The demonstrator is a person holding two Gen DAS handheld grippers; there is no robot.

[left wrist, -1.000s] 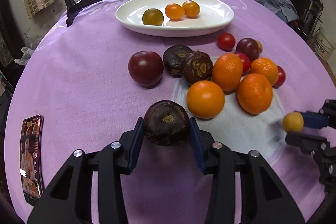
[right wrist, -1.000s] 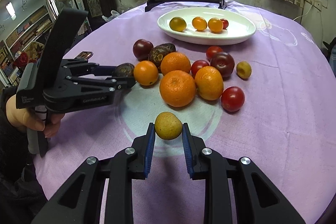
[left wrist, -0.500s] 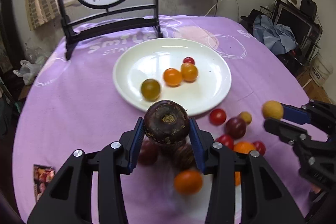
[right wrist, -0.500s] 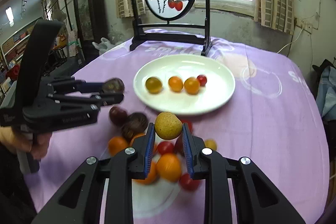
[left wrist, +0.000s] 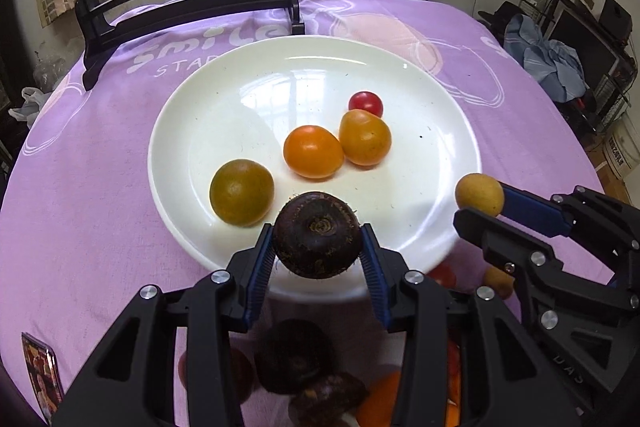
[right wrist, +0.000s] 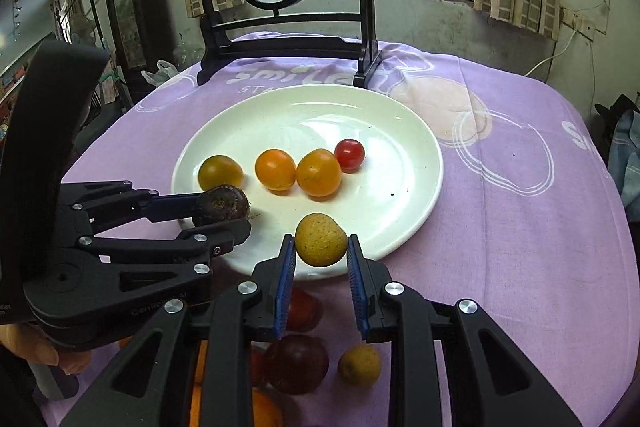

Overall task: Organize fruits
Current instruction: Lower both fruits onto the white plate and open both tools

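Your left gripper is squeezing a dark brown fruit and holds it over the near edge of the white plate. Your right gripper is squeezing a small yellow fruit over the same edge, just to the right. On the plate sit a green-brown tomato, two orange tomatoes and a little red tomato. The plate rests on a purple cloth.
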